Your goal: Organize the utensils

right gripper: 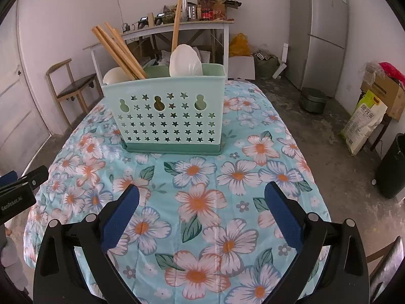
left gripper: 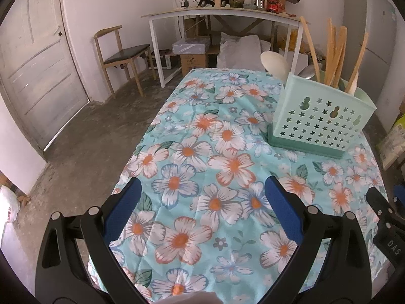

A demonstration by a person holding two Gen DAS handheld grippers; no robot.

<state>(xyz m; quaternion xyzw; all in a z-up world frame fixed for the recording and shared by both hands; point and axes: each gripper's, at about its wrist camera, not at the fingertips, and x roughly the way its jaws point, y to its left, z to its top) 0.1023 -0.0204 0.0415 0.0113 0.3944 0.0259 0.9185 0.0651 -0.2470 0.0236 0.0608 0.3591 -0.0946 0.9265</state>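
The green utensil caddy (right gripper: 168, 116) stands upright on the floral cloth of the worktop (right gripper: 227, 177), dead ahead of the right gripper (right gripper: 202, 212) at about 12 o'clock, its star-punched long wall square across that gripper's line of sight. From the left gripper (left gripper: 202, 207) the same caddy lies off at about 2 o'clock and turned corner-on, so the right gripper looks the nearer and better lined up for any reach into it. Both grippers hang spread wide over bare cloth, blue pads well apart, with nothing between them. Inside the caddy, wooden chopsticks (right gripper: 119, 48) lean out toward 11 o'clock, one more wooden handle (right gripper: 176, 22) rises nearly straight up, a white spoon (right gripper: 186, 62) stands bowl-up in the middle, and a second white spoon (right gripper: 115, 76) shows at the left end; which compartment each sits in cannot be told. No loose utensil lies on the cloth in either view, so sorting appears finished or nearly so.
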